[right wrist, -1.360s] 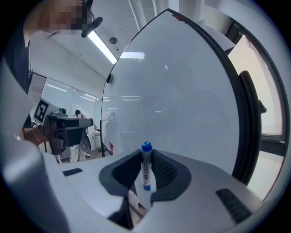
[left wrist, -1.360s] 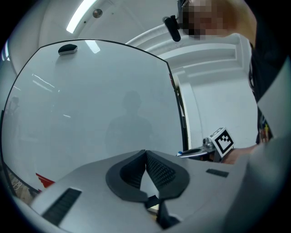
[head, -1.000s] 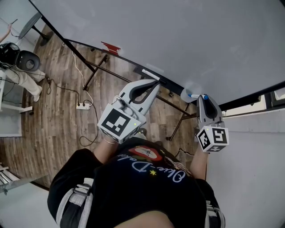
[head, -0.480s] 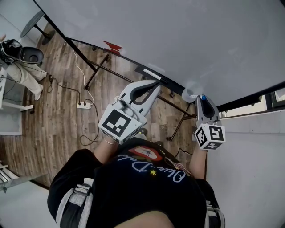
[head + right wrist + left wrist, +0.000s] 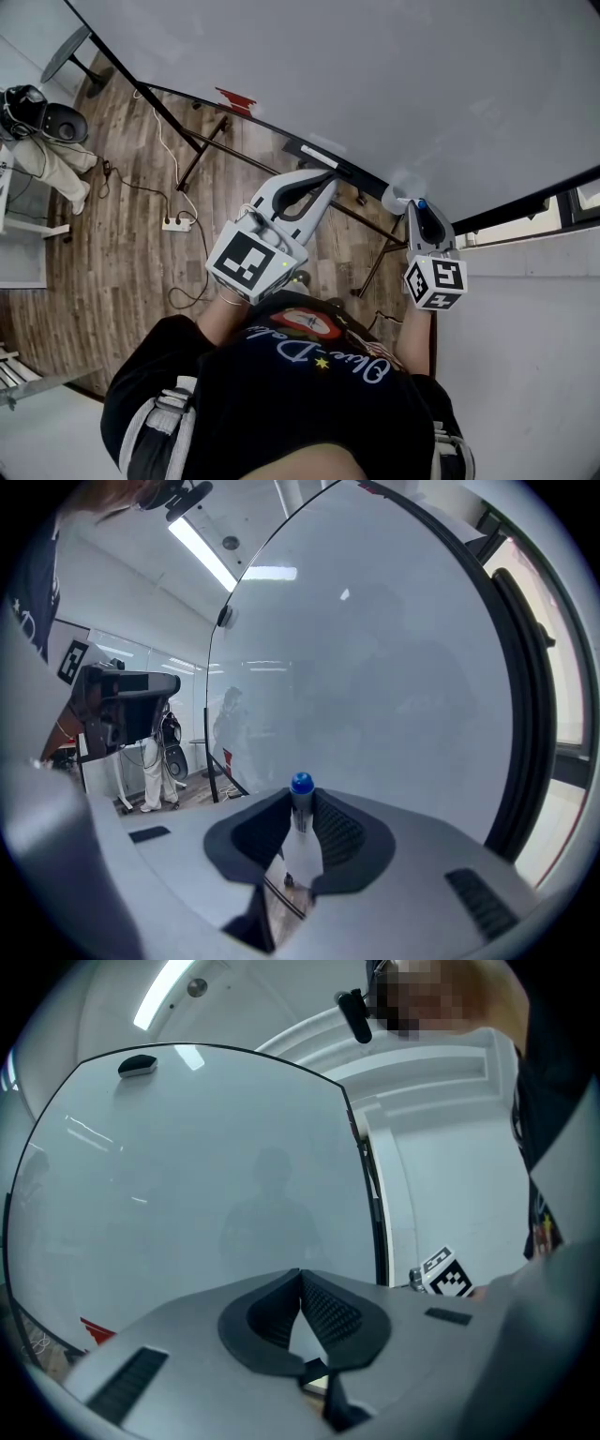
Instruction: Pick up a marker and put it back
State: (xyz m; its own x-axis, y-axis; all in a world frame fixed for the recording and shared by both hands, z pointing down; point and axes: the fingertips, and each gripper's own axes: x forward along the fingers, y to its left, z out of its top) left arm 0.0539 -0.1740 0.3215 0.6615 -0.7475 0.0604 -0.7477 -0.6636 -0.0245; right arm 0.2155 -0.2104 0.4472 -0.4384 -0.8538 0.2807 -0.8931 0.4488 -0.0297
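**Inspector:** Starting with the head view: positions?
**Assistant:** Near the lower edge of the whiteboard (image 5: 375, 75): left tongs (image 5: 326, 176) and right tongs (image 5: 417, 208).
**Inspector:** Left gripper view?
**Assistant:** Pressed together, nothing between them.
**Inspector:** Right gripper view?
**Assistant:** Clamped on the marker (image 5: 301, 789), blue cap pointing toward the whiteboard.

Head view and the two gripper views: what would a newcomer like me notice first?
A big whiteboard fills the upper part of the head view, with a wooden floor below it at left. Near the board's lower edge, the right gripper pinches a blue-capped marker that stands up between its jaws. The left gripper, at centre, is shut and empty.
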